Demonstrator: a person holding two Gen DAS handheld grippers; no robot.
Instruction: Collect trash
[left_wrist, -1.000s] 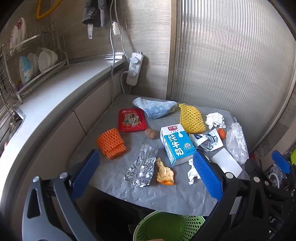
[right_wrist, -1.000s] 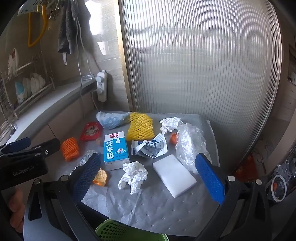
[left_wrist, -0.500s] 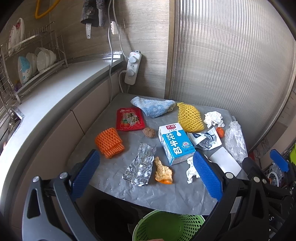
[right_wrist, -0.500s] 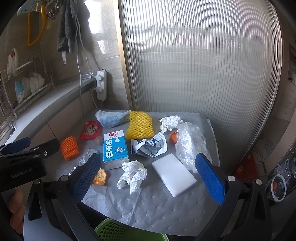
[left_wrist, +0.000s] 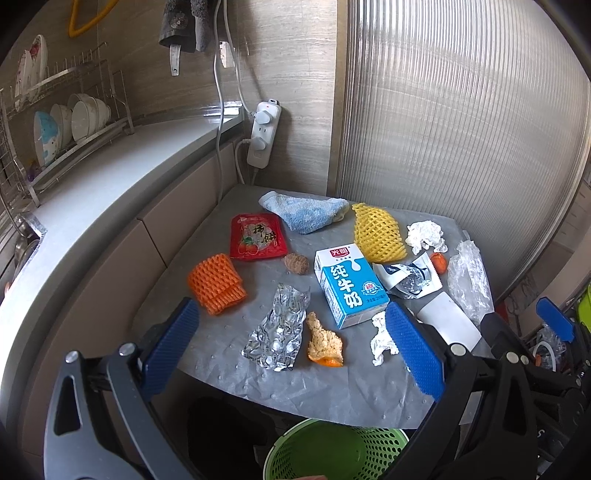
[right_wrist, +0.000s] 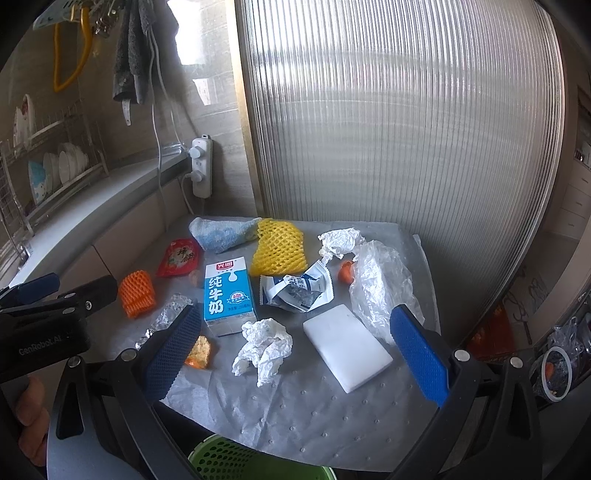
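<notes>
My 2 claws, left gripper (left_wrist: 295, 347) and right gripper (right_wrist: 295, 347), hang spread and empty above the table (right_wrist: 314, 406). Nothing looks collected: milk carton (right_wrist: 228, 295), crumpled tissue (right_wrist: 264, 343) remain; green basket (left_wrist: 336, 450) waits below.

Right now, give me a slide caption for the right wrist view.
Open right gripper hovers over crumpled tissue, milk carton and white sponge; green basket below.

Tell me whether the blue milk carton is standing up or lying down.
Lying down. The milk carton rests flat on the grey mat, its printed front face turned up in both views, beside the crumpled foil wrapper.
</notes>
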